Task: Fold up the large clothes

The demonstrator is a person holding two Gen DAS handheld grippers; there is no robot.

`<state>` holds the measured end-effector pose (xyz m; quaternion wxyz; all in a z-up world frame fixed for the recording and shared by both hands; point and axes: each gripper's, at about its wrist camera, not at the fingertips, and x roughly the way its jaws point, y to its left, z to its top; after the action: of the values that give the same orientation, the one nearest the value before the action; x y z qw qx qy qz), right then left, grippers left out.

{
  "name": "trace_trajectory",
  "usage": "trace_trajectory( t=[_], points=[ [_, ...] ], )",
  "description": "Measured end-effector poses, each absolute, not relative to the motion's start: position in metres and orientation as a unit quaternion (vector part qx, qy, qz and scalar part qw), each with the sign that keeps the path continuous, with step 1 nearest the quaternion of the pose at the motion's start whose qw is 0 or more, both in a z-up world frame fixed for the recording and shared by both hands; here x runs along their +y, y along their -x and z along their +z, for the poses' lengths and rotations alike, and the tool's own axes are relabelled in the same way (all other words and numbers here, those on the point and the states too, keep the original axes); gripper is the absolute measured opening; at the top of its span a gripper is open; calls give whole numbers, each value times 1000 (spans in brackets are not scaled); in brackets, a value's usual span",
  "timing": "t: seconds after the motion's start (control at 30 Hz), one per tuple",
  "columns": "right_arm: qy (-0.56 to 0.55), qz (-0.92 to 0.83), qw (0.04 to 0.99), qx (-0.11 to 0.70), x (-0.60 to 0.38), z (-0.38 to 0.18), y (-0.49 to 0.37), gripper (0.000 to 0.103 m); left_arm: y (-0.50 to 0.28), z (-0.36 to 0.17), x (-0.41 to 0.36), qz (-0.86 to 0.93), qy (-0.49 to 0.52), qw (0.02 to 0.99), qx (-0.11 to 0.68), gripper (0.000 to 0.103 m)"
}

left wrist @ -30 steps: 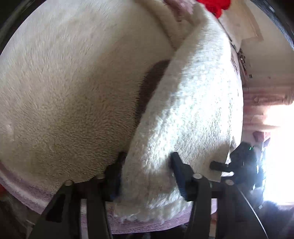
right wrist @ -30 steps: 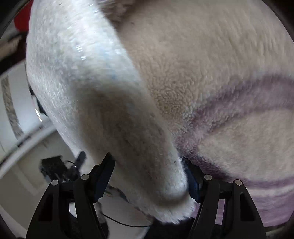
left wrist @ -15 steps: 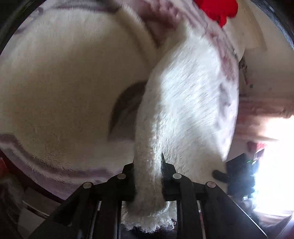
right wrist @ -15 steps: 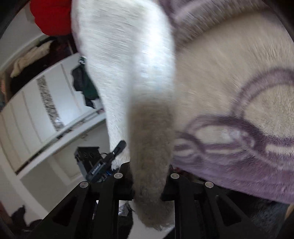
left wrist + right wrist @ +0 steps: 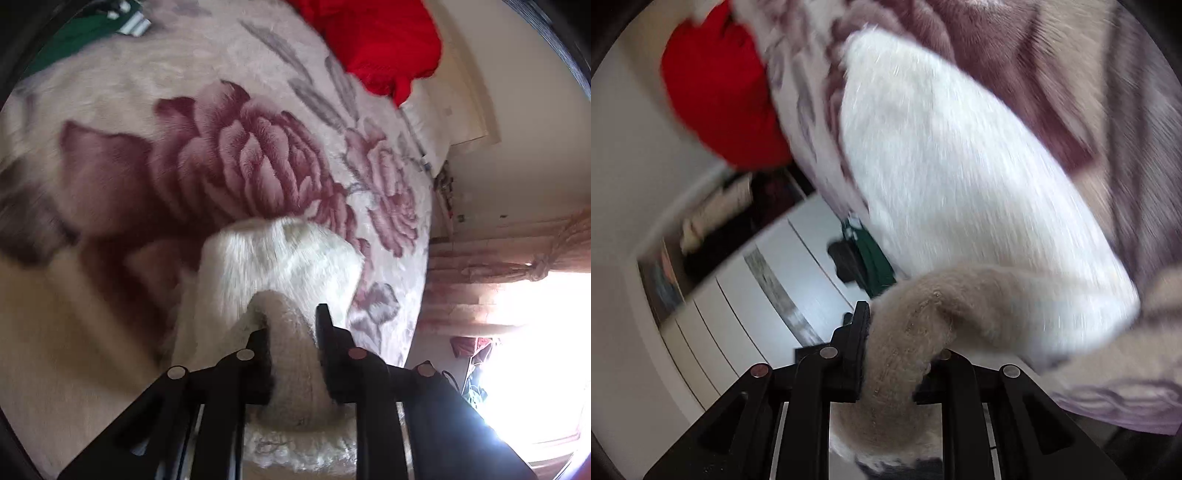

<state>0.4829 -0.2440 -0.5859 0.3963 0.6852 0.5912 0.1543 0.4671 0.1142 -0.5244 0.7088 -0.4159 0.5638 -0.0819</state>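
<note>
While a fold of the fleece (image 5: 288, 266) is clamped in the left gripper (image 5: 291, 339), another fold is pinched by the right gripper (image 5: 899, 354), above the blanket (image 5: 258, 158).

My left gripper (image 5: 291, 332) enters its view from 6 o'clock and points toward 12 o'clock. Its two black fingers (image 5: 327, 332) are pressed together on a fold of the white fleece garment (image 5: 280, 258). My right gripper (image 5: 897, 343) also comes from 6 o'clock, and its fingers (image 5: 858, 332) pinch a thick roll of the same fabric between them.
</note>
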Motion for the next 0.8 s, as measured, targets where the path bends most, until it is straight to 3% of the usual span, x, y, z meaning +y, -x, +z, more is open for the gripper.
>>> trace_trajectory(
  t=[0.13,0.2,0.33,0.37,0.53,0.73,0.77,0.8],
  points=[
    [-745,110,344,561,-239,-621,-513,54,-489,-540,126,-92,431,669,599,22],
    [-757,123,338,545,-236,-617,-525,77,-490,-539,135,-102,444,658,600,23],
    [-743,150,385,526,-259,-595,-538,78,-483,-518,177,-96,475,684,545,32],
    [-728,151,406,532,-267,-588,-540,78,-477,-508,190,-86,477,697,528,40],
    [-547,171,548,609,-281,-554,-559,78,-443,-482,176,-74,365,764,526,44],
    [-339,217,641,654,-241,-541,-572,78,-407,-528,80,-97,233,754,606,44],
    [-317,221,647,658,-233,-543,-574,77,-405,-533,68,-92,211,759,610,37],
    [-300,222,656,656,-225,-545,-575,60,-405,-536,53,-75,165,779,600,24]
  ],
)
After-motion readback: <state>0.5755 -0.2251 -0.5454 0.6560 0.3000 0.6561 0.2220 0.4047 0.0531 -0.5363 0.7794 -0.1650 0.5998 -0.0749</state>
